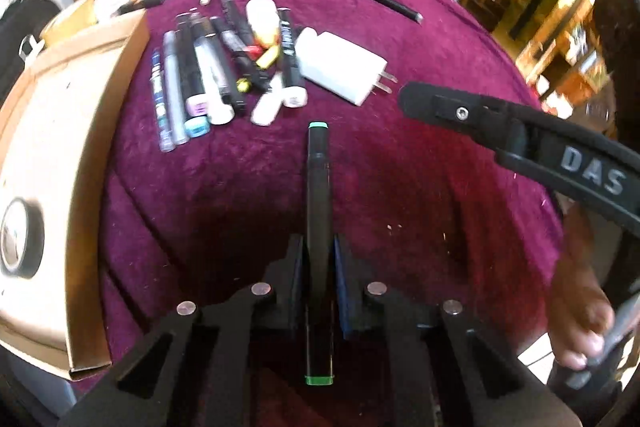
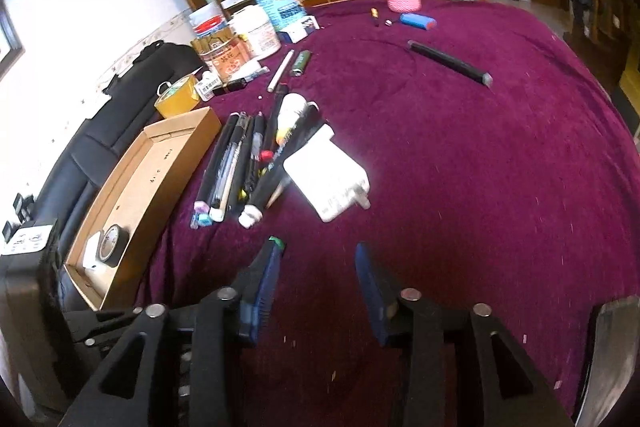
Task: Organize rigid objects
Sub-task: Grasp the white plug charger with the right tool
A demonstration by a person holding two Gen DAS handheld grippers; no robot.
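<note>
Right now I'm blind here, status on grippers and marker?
Left gripper shut on black marker. Right gripper open, empty. Pen pile ahead, path clear.

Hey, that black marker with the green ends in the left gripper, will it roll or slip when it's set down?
The black marker looks rigid, so it should not bend in the left gripper. Its slim, smooth-looking barrel might slip if gripped loosely. On the plush purple tablecloth it probably would not roll far.

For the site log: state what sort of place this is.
Probably a lived-in home room: a table under a purple velvet cloth, food jars and tubs crowded by the wall, and a black sofa beside it.
</note>
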